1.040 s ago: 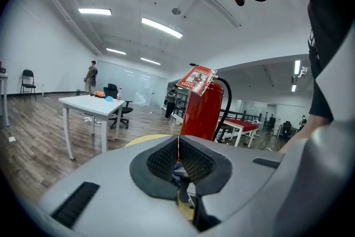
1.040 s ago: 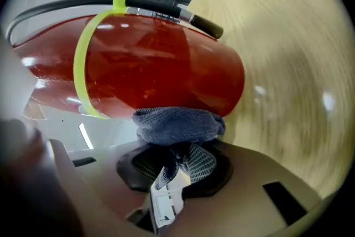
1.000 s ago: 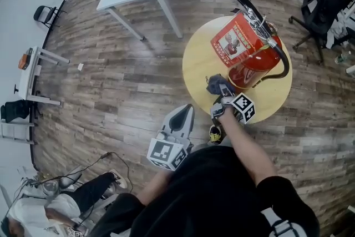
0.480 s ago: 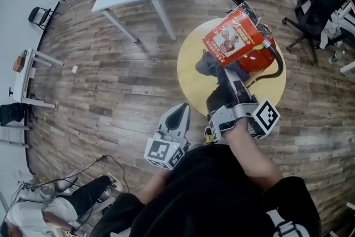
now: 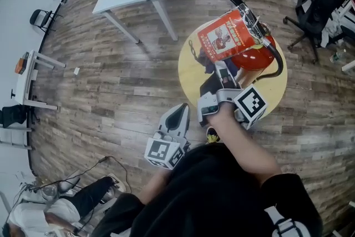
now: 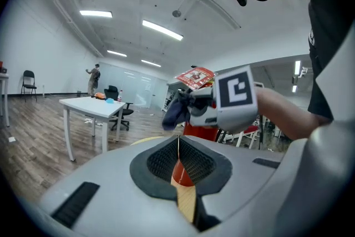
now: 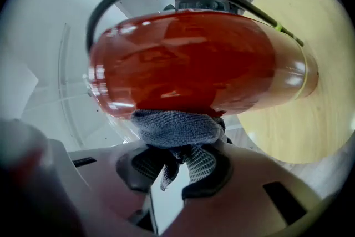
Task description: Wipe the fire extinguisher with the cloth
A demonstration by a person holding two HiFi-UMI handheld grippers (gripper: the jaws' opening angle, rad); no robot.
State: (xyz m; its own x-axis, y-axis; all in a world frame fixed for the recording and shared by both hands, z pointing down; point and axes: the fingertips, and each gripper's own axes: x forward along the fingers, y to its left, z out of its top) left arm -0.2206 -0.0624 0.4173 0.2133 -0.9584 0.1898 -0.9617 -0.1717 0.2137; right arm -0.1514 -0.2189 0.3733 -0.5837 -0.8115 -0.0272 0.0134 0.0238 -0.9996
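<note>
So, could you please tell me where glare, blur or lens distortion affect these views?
Right gripper view: white glare spots the glossy fire extinguisher, whose left edge blurs; the cloth is sharper. Left gripper view: dark fisheye corners, bright ceiling strips. Head view: floorboards bow towards the frame edges.

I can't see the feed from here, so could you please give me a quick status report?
Right gripper shut on cloth, cloth against the fire extinguisher. Left gripper shut, empty, short of the round table. Nothing seen in the way.
</note>
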